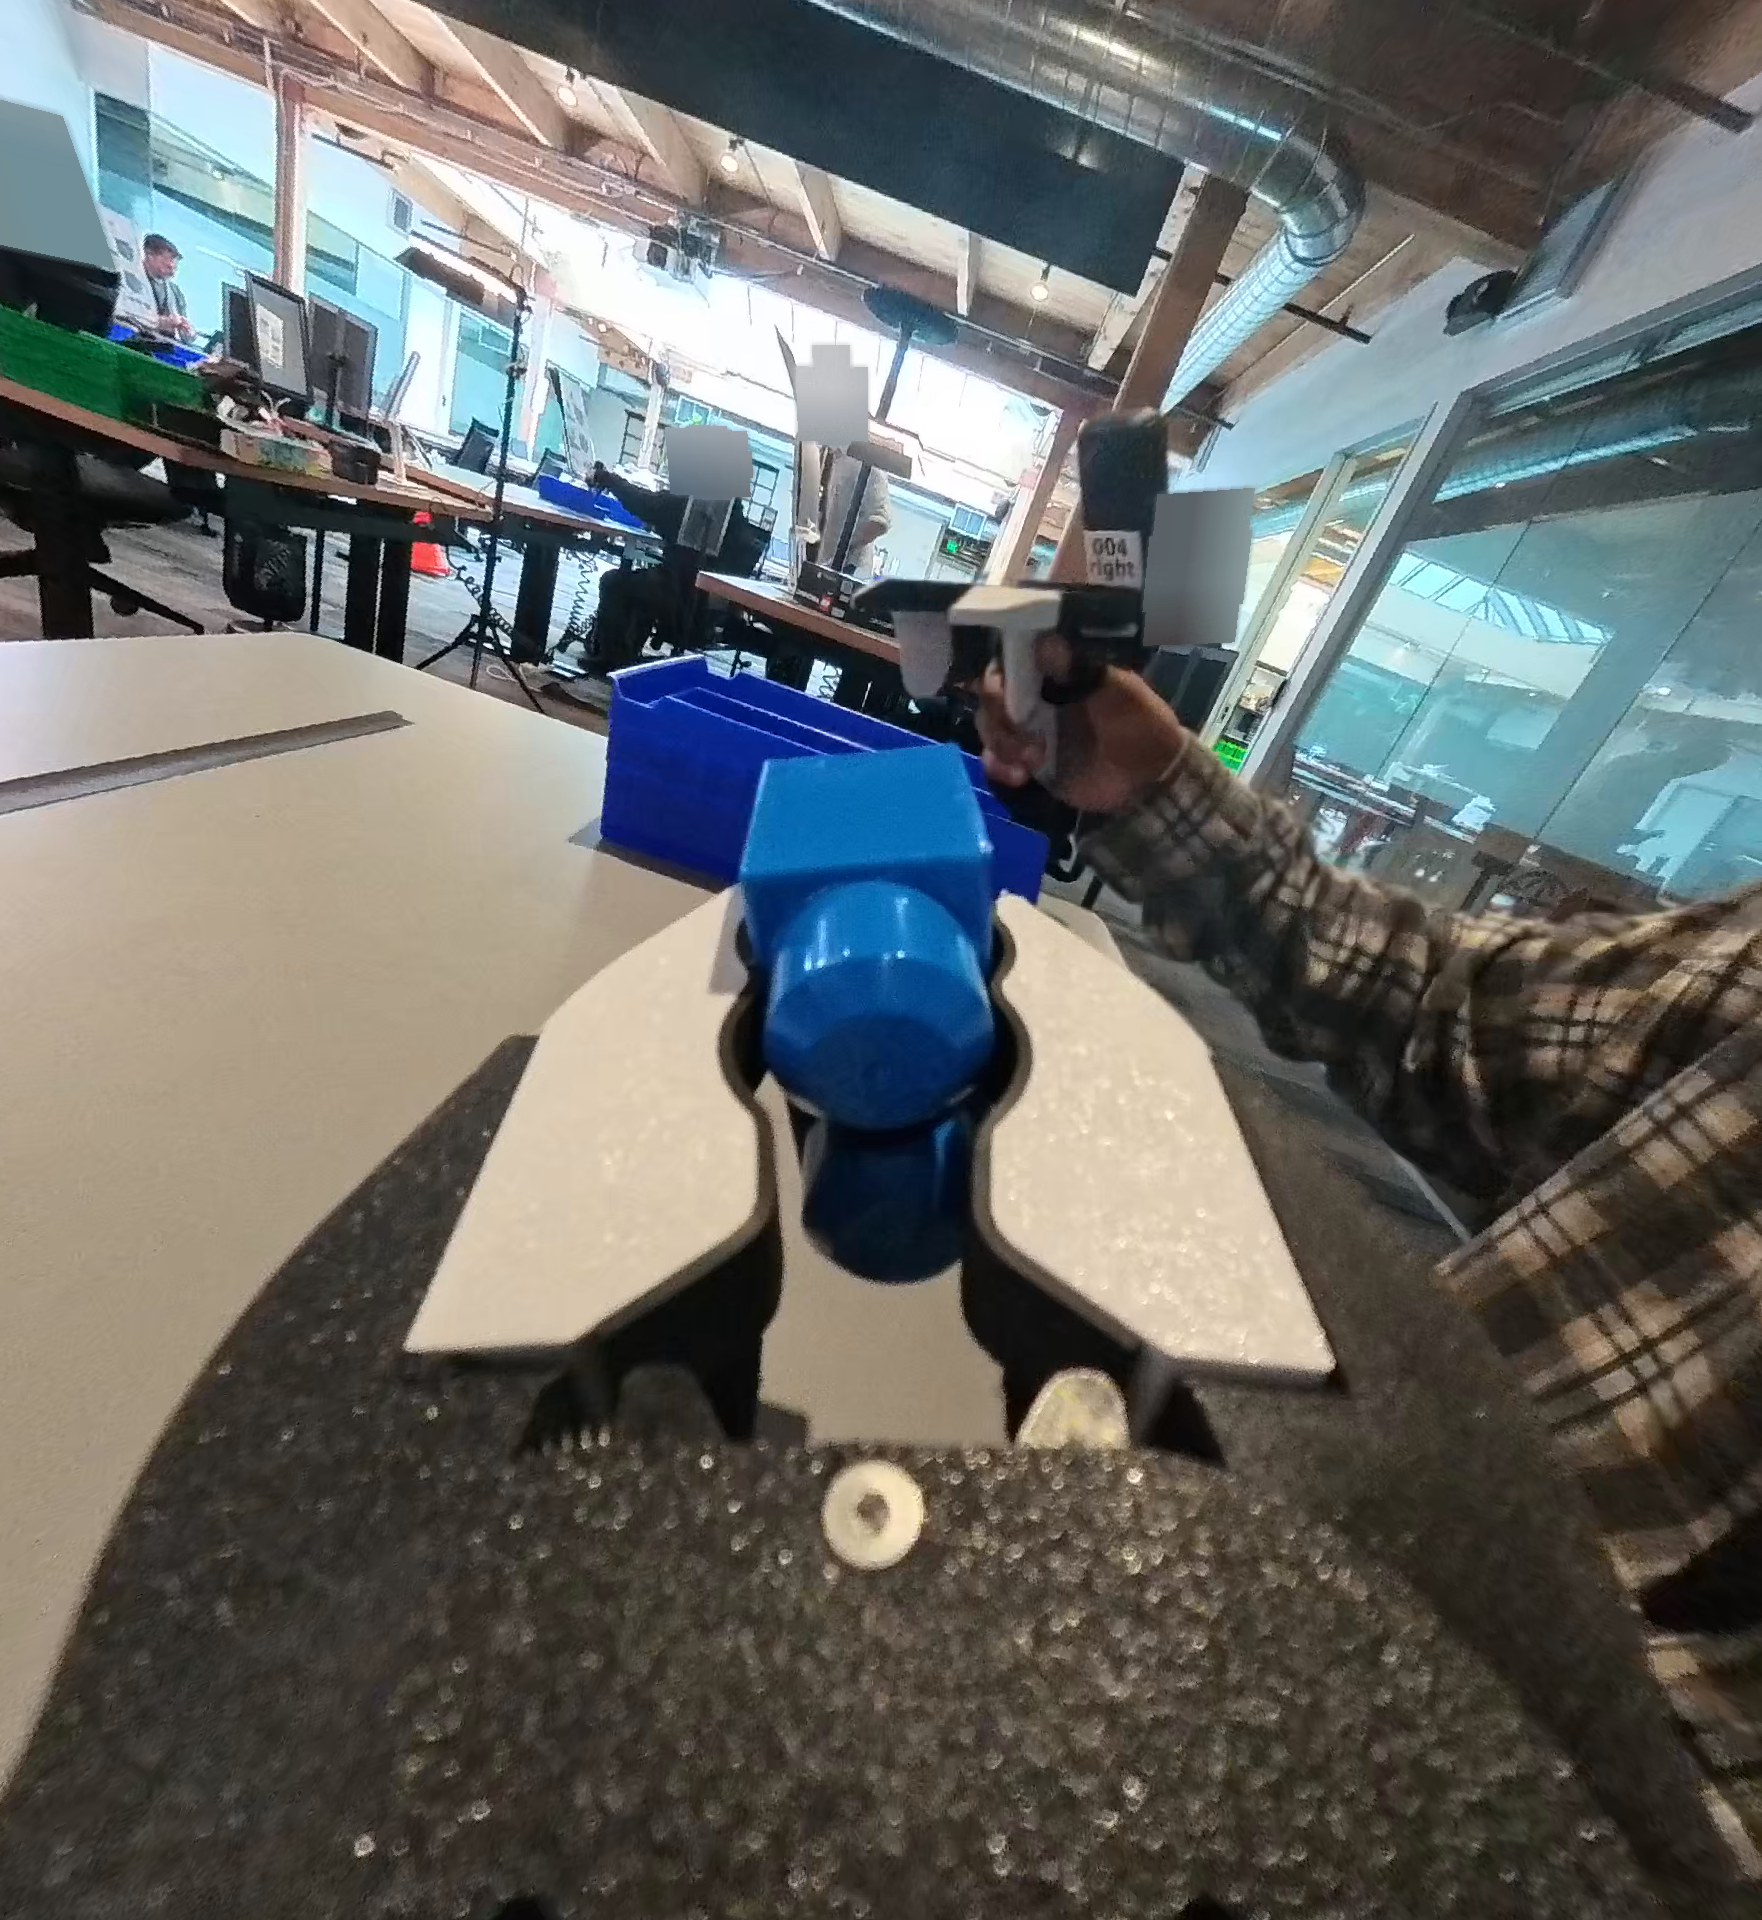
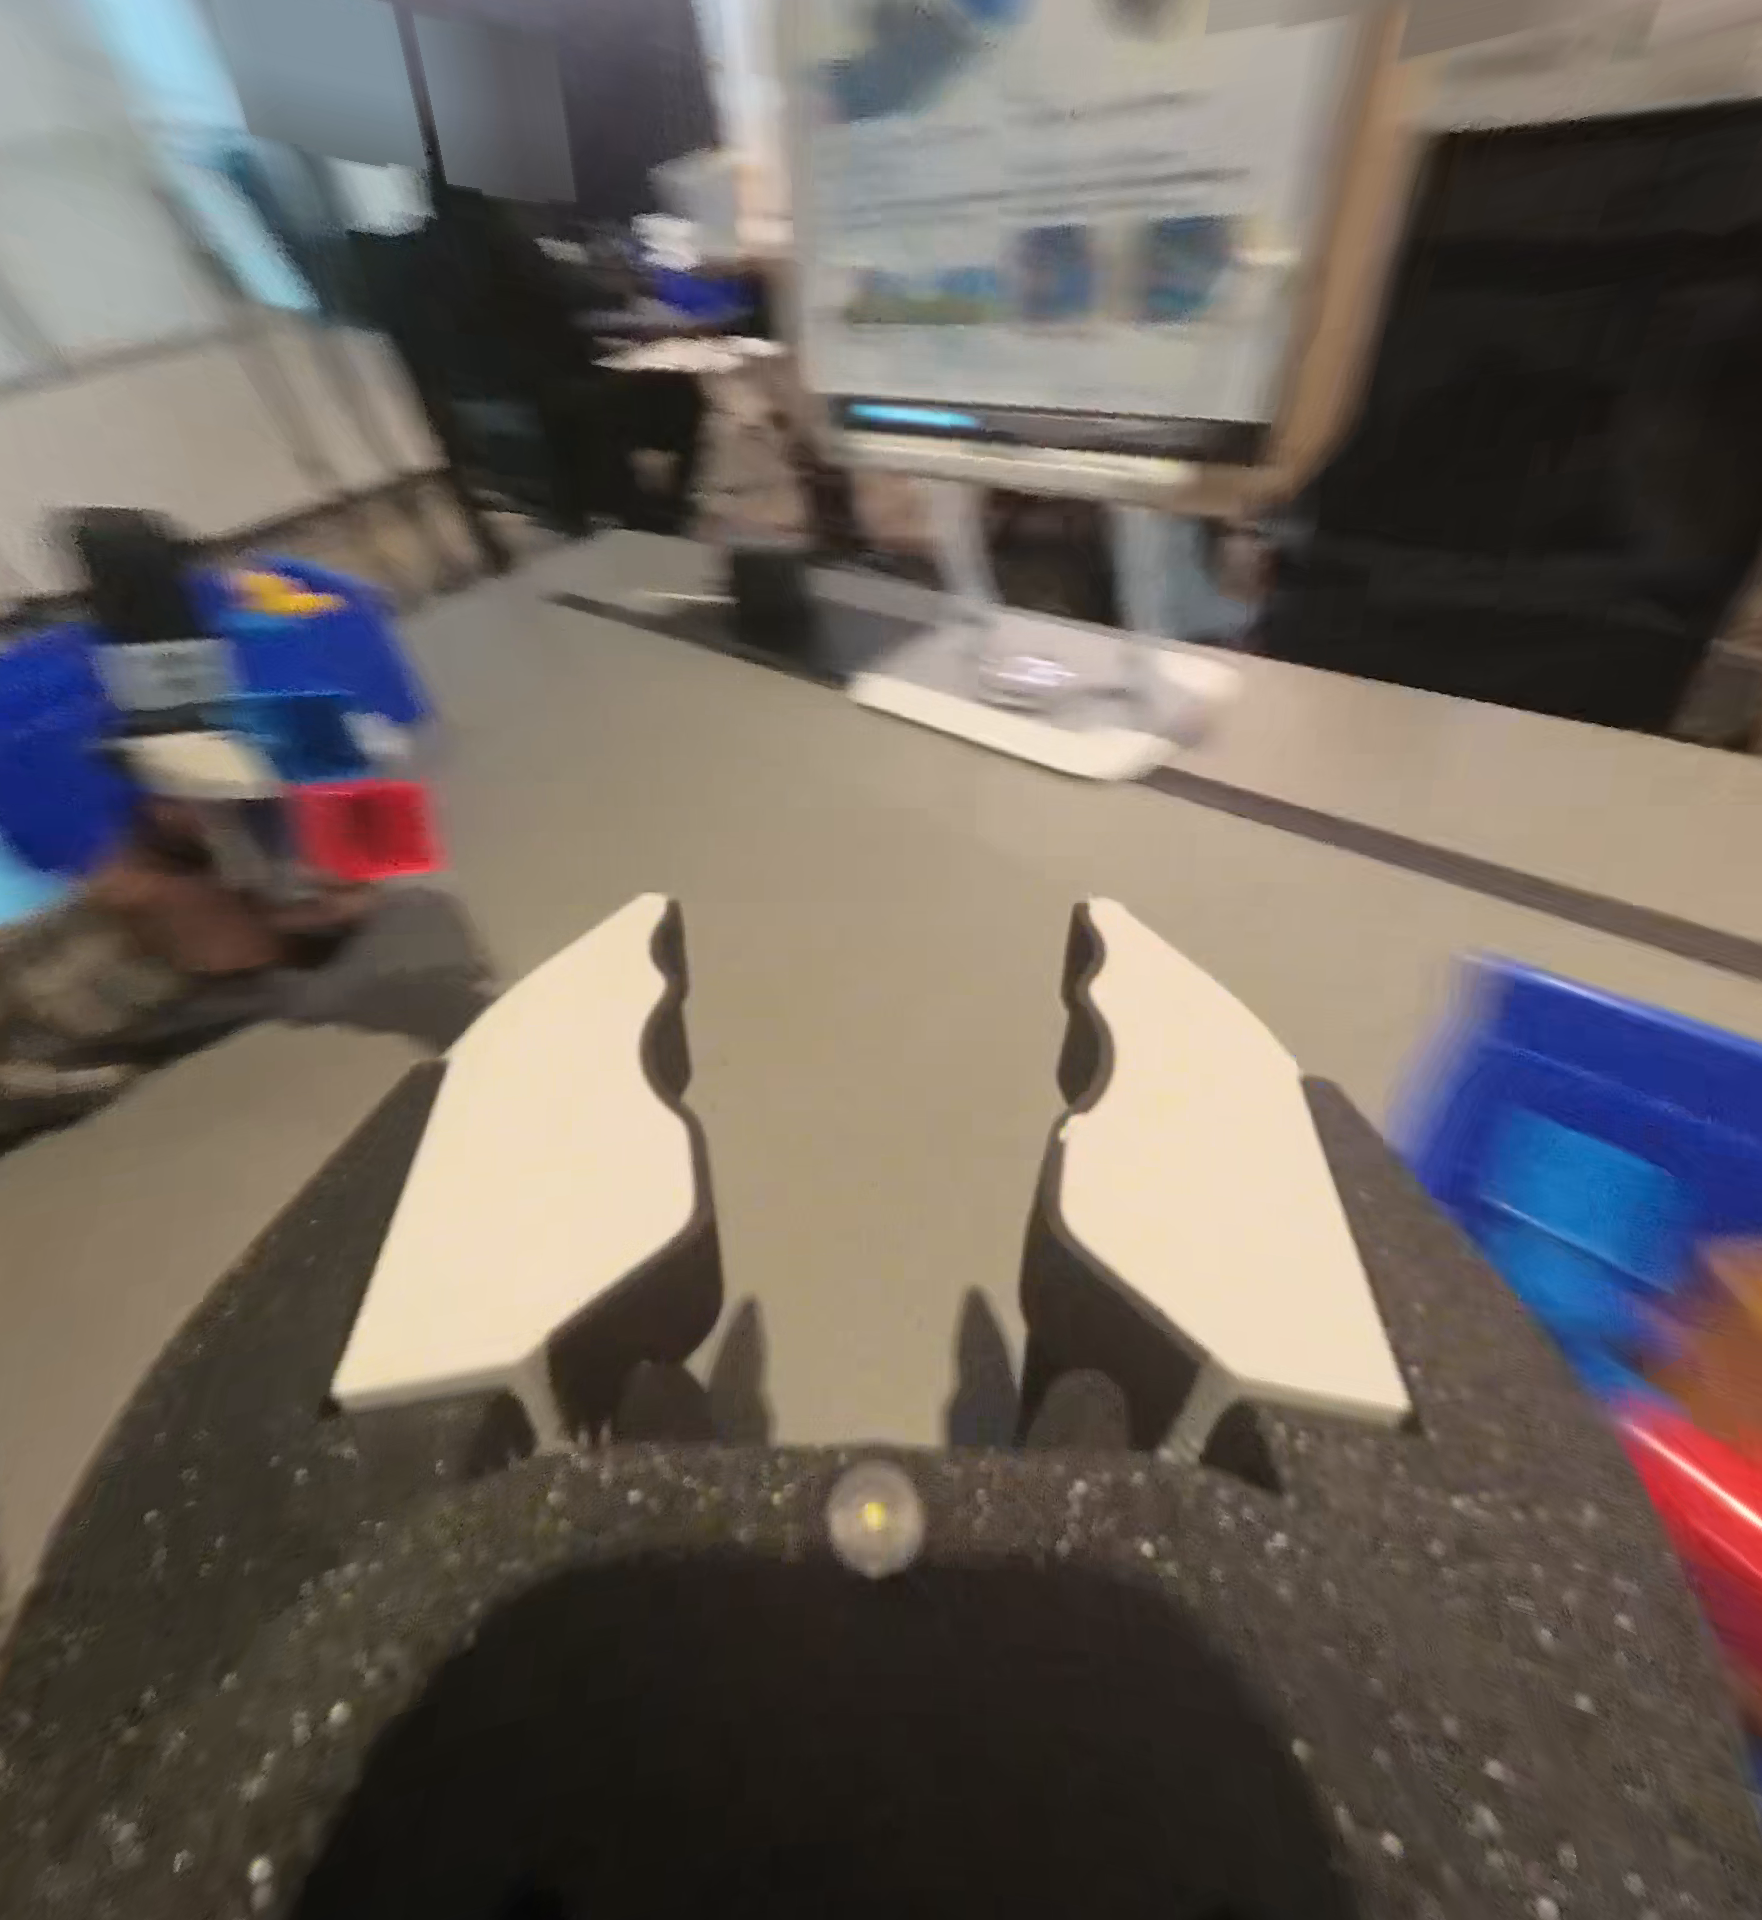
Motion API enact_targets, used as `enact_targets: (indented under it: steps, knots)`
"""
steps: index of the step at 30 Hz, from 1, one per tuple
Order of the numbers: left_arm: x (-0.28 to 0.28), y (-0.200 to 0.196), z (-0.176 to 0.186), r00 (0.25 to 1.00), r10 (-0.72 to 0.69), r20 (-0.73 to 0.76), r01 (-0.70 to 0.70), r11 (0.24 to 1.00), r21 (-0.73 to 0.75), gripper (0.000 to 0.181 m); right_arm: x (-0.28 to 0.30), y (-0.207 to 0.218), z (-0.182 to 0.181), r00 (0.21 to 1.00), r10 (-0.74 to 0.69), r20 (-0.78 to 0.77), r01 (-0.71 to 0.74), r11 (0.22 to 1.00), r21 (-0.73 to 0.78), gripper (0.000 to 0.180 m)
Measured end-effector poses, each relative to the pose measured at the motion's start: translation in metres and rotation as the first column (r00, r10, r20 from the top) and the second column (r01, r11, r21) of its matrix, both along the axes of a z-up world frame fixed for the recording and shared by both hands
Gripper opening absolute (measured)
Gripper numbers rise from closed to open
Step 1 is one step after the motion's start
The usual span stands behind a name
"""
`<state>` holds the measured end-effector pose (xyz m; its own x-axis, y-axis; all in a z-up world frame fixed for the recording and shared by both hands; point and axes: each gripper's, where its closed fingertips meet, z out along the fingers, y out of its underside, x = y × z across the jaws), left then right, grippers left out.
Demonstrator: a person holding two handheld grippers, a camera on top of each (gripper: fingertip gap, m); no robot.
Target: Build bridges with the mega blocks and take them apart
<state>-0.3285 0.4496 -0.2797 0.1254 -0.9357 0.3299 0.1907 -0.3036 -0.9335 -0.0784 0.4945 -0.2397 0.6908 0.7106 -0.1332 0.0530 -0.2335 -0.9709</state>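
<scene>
Left wrist view: left gripper [image 1: 872, 997], two flat grey fingers [image 1: 628, 1122] with scalloped black inner edges on a speckled black foam-like body, closed on one blue block [image 1: 872, 914], smooth glossy plastic, square-bodied with two round studs facing the camera; held above a matte grey table [image 1: 181, 987]. Just behind the block, one blue plastic bin [image 1: 690, 748], ribbed and rectangular, resting on the table. Farther right, right gripper [image 1: 970, 665] raised in a hand [image 1: 1085, 748], plaid woven sleeve [image 1: 1479, 1039] running to the frame's right edge; jaw spacing not readable from this angle.

Right wrist view, heavily motion-blurred: right gripper [image 2: 872, 935] with two pale fingers [image 2: 544, 1174] spread wide apart, nothing between them, bare grey table [image 2: 856, 790] showing through the gap. At left, blurred: blue block [image 2: 15, 748] and one red block [image 2: 368, 826] close together by the other gripper; whether joined, cannot tell. At right edge, blue bin [image 2: 1625, 1091] holding blurred blue, orange and red pieces; count not discernible.
</scene>
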Motion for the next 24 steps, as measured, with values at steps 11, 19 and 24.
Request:
enact_targets:
  steps: [11, 19, 24]
  knots:
    - [0.009, -0.013, 0.002, 0.998, -0.058, -0.012, 0.059, 0.997, 0.040, 0.037, -0.234, -0.066, -0.051, 0.721, 0.652, -0.236, -0.683, 0.727, -0.077, 0.063]
    - [0.018, -0.025, 0.006, 0.996, -0.084, -0.012, 0.085, 0.994, 0.075, 0.036, -0.223, -0.073, -0.047, 0.722, 0.672, -0.168, -0.690, 0.717, -0.097, 0.036]
    - [-0.025, -0.001, 0.026, 0.994, 0.021, 0.104, -0.026, 0.998, 0.050, 0.036, -0.117, -0.022, -0.018, 0.906, 0.358, -0.225, -0.389, 0.914, -0.114, 0.035]
